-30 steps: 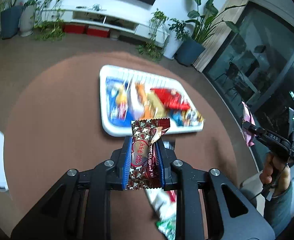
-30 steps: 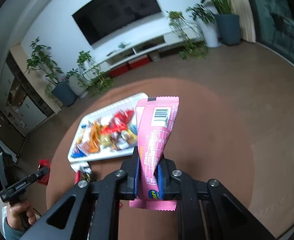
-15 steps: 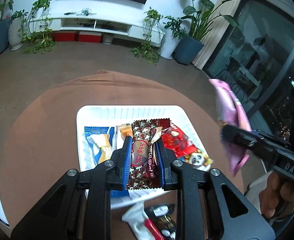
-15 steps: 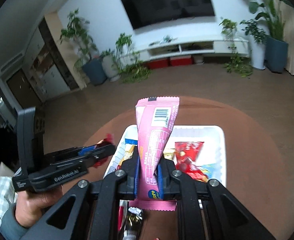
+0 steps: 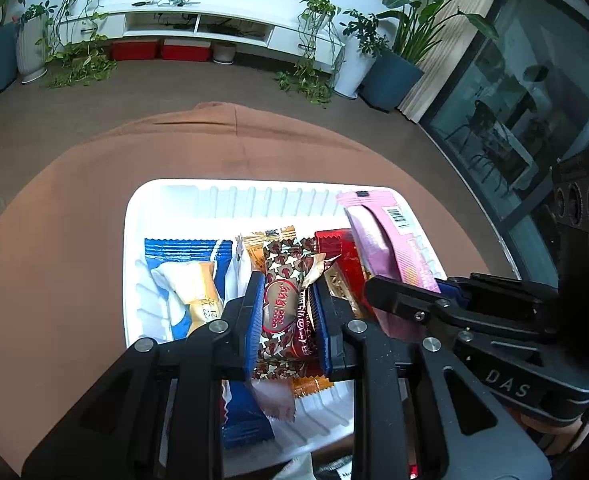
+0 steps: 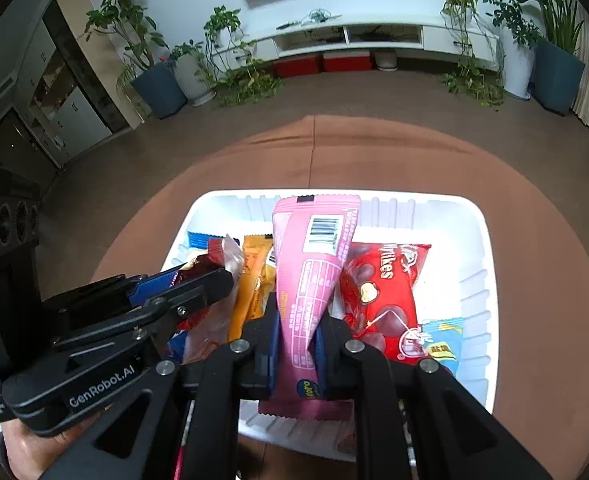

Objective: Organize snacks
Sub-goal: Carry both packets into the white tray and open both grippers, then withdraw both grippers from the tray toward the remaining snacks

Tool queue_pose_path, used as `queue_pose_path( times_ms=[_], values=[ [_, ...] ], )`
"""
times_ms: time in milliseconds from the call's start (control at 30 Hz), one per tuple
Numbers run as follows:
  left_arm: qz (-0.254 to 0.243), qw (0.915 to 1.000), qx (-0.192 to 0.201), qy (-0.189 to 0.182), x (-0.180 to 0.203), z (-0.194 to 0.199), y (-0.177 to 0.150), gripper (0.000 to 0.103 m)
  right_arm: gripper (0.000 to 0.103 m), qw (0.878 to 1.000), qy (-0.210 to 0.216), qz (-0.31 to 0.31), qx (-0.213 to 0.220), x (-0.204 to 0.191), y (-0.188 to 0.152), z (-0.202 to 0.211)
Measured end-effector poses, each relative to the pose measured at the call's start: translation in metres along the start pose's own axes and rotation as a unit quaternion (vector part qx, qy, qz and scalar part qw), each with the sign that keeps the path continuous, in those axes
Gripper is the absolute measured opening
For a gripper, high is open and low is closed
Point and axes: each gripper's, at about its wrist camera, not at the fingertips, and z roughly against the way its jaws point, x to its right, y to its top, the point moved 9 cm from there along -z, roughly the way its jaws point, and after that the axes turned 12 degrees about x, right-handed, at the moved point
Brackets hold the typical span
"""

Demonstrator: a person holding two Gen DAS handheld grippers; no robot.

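Crinkly brown star-printed wrapper (image 5: 284, 312) sits pinched in the left gripper (image 5: 286, 312); a glossy pink packet (image 6: 314, 280) is pinched upright in the right gripper (image 6: 296, 344). Both hover over the ribbed white tray (image 6: 476, 280) of snacks.

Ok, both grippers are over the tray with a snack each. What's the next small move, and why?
Probably lower and open the right gripper first: its pink pack hangs over the white tray, near a bare stretch of tray floor. The left gripper, shut on the brown star pack, can follow.
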Motion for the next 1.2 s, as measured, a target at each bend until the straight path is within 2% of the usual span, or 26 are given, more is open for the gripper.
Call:
queue_pose_path(
  times_ms=[233,567,667,733,800,967,1033,1067,1200],
  values=[
    [0.002,1.0000,0.000,0.008,-0.002,-0.019,-0.003,0.022,0.018,1.000,-0.002,-0.002,-0.008,0.005,-0.007,-0.012],
    [-0.001,1.0000,-0.002,0.007,-0.001,-0.023,-0.005,0.025,0.023,1.000,-0.005,-0.008,-0.011,0.011,-0.014,-0.014],
    [0.000,1.0000,-0.001,0.007,-0.002,-0.025,-0.004,0.032,0.023,1.000,-0.007,-0.010,-0.008,0.012,-0.012,-0.012],
    [0.001,1.0000,0.001,0.008,-0.001,-0.024,-0.004,0.044,0.023,1.000,-0.010,-0.015,-0.006,0.014,-0.012,-0.010],
    [0.003,1.0000,0.004,0.006,-0.001,-0.023,-0.003,0.050,0.025,1.000,-0.010,-0.021,-0.003,0.017,-0.010,-0.007],
    [0.006,0.9999,0.011,0.003,0.001,-0.015,0.000,0.057,0.034,0.999,-0.011,-0.028,0.011,0.019,-0.005,0.006],
    [0.007,0.9998,0.017,0.004,0.001,-0.009,0.002,0.065,0.039,0.999,-0.011,-0.028,0.018,0.017,-0.001,0.014],
    [0.009,0.9997,0.020,0.003,0.001,-0.005,0.003,0.067,0.045,0.999,-0.012,-0.027,0.021,0.017,0.000,0.017],
    [0.020,0.9989,0.042,0.004,-0.002,0.020,0.007,0.088,0.069,0.998,-0.006,-0.033,0.045,0.015,0.004,0.038]
  ],
)
